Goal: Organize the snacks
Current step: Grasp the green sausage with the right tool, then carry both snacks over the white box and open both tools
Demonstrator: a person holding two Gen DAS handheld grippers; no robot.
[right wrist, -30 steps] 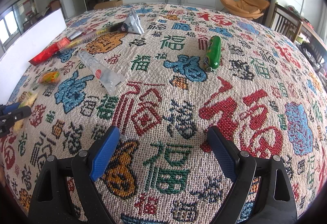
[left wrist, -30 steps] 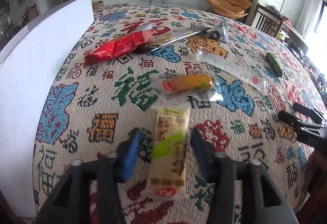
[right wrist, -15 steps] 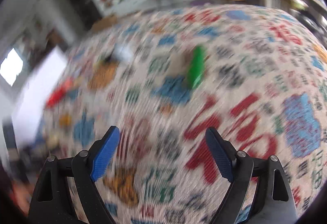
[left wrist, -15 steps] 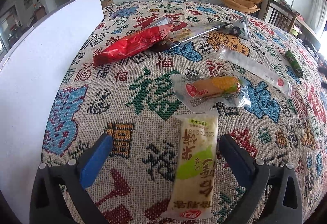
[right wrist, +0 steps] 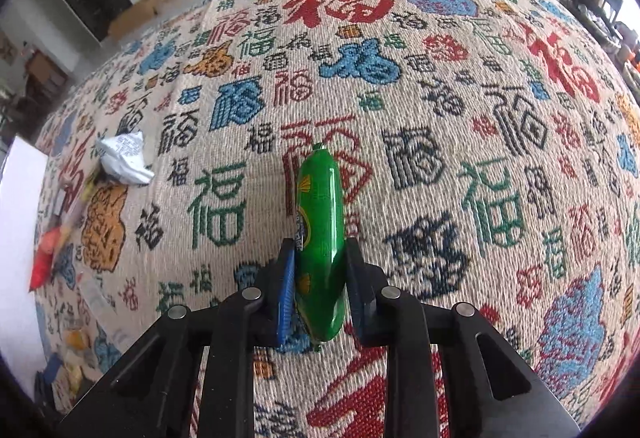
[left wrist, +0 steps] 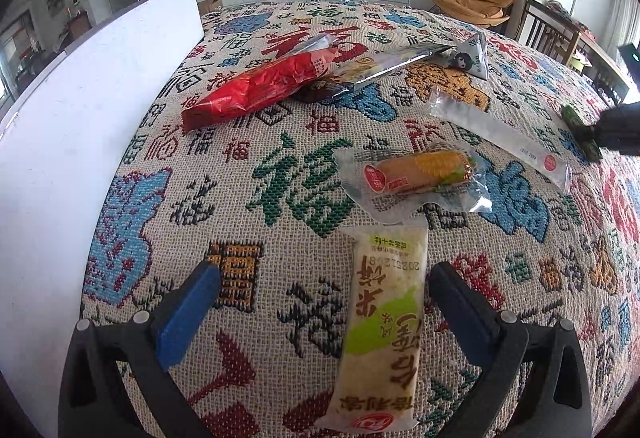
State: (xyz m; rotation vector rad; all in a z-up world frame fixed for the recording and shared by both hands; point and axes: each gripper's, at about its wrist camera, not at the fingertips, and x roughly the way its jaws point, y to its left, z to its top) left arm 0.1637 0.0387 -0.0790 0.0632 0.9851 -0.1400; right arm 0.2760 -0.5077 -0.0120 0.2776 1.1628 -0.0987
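A tall white board (left wrist: pixel 80 142) stands along the left edge of the woven tablecloth patterned with coloured characters (left wrist: pixel 304 194). The left gripper (left wrist: pixel 324 302) hovers with its blue-padded jaws spread wide, holding nothing; a pale yellow and green flat snack packet (left wrist: pixel 382 322) lies between them, nearer the right finger, touching neither. Beyond it rests a clear-wrapped corn sausage (left wrist: pixel 416 174), then a long red crinkled bag (left wrist: pixel 260 90) beside a silvery foil packet (left wrist: pixel 384 66), a triangular grey pouch (left wrist: pixel 472 58) and a long clear sleeve with a red dot (left wrist: pixel 500 134). Far right, the right gripper (right wrist: pixel 320 266) is clamped narrowly on a glossy green sausage-shaped snack (right wrist: pixel 320 230), which points away along the fingers over the cloth.
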